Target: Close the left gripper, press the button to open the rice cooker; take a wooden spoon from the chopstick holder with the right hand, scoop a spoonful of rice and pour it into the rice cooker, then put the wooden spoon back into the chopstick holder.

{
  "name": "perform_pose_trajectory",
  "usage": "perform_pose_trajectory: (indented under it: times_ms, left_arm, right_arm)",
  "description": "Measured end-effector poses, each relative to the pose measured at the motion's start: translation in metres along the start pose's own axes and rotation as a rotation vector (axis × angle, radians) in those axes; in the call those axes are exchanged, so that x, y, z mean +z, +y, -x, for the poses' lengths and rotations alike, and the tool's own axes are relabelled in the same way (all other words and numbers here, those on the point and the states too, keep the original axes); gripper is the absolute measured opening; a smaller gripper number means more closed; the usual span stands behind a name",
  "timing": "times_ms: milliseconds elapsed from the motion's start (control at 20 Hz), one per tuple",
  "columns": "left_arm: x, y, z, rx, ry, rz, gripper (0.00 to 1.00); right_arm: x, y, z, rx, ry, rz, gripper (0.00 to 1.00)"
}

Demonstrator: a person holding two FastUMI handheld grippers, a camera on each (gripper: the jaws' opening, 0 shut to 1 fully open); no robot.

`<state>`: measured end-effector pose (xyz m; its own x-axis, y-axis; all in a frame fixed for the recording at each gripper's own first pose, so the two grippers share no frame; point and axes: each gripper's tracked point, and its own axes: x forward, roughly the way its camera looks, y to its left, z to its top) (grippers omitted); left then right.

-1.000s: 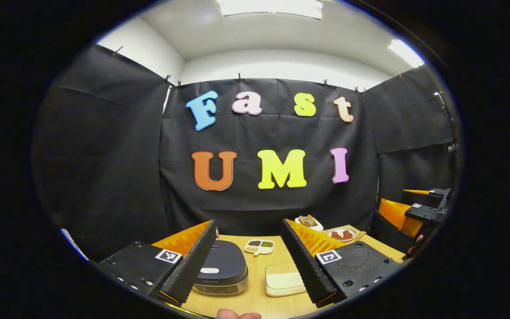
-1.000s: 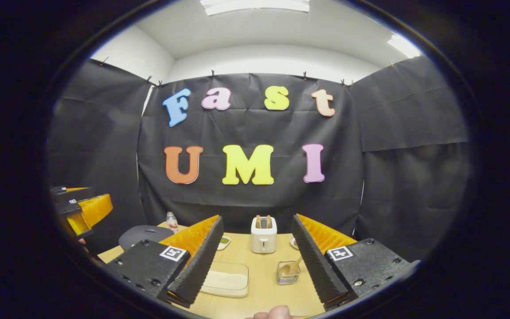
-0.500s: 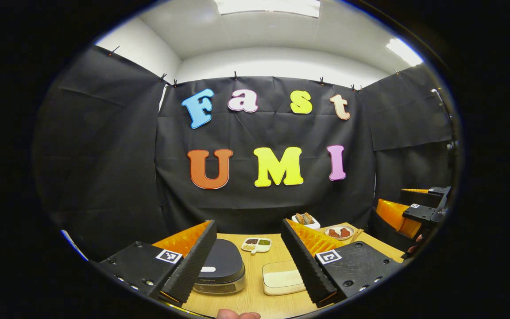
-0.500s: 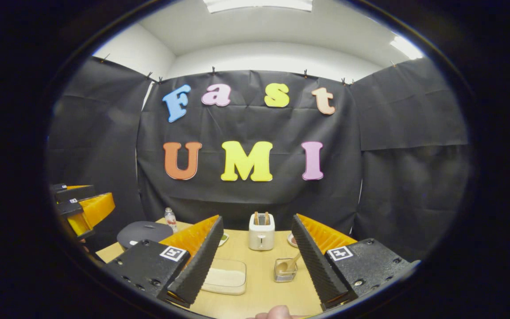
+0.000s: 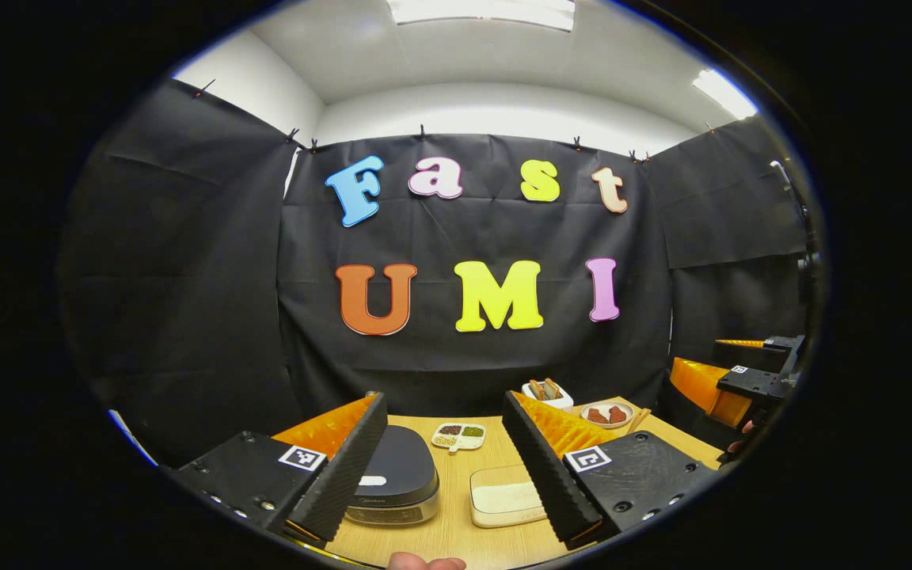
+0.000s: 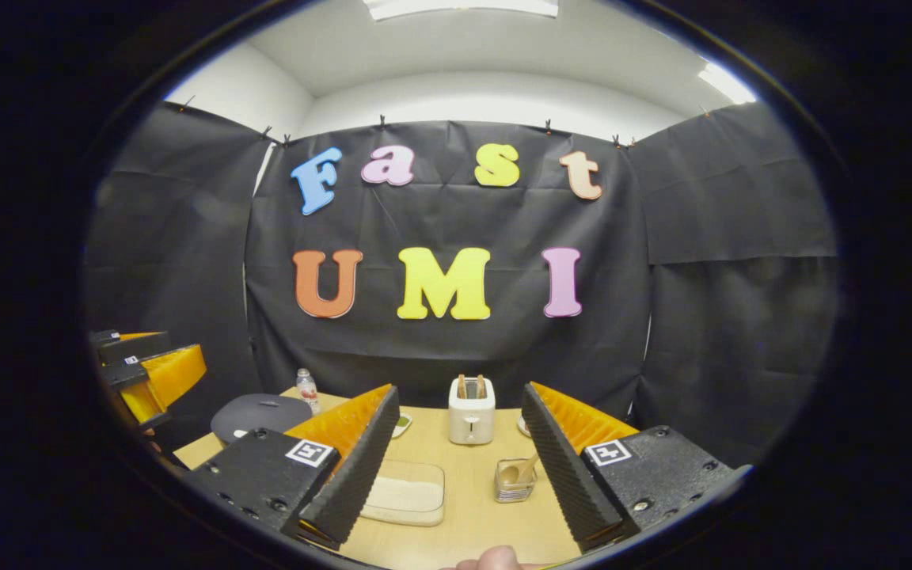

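The rice cooker (image 5: 397, 479) sits on the wooden table with its dark lid down, just past my left gripper's left finger. My left gripper (image 5: 443, 404) hangs open above the table's near edge, nothing between its fingers. A shallow white tray of rice (image 5: 503, 499) lies right of the cooker. In the right gripper view, a small square chopstick holder (image 6: 513, 484) holds a wooden spoon (image 6: 521, 471) leaning right, just ahead of my open right gripper (image 6: 460, 392). The rice tray (image 6: 404, 495) and the cooker (image 6: 260, 416) lie to its left.
A white toaster (image 6: 472, 412) with bread stands at the back, and a small bottle (image 6: 308, 389) stands behind the cooker. A divided dish of grains (image 5: 460, 435) and a plate of red pieces (image 5: 606, 414) lie farther back. The other gripper (image 5: 741, 380) hovers at far right.
Both views have drifted slightly; the table objects sit a little differently in frame. Both grippers stay open and hold nothing.
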<state>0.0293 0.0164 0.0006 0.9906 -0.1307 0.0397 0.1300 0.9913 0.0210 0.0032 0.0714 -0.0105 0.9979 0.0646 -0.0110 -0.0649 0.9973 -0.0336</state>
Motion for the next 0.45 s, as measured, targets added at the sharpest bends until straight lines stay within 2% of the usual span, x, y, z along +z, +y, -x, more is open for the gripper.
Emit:
perform_pose_trajectory:
  times_ms: [450]
  left_arm:
    - [-0.0051, 0.0055, 0.0002, 0.006, 0.006, -0.001, 0.94]
  right_arm:
    - [-0.0052, 0.0049, -0.0038, -0.003, 0.016, -0.008, 0.99]
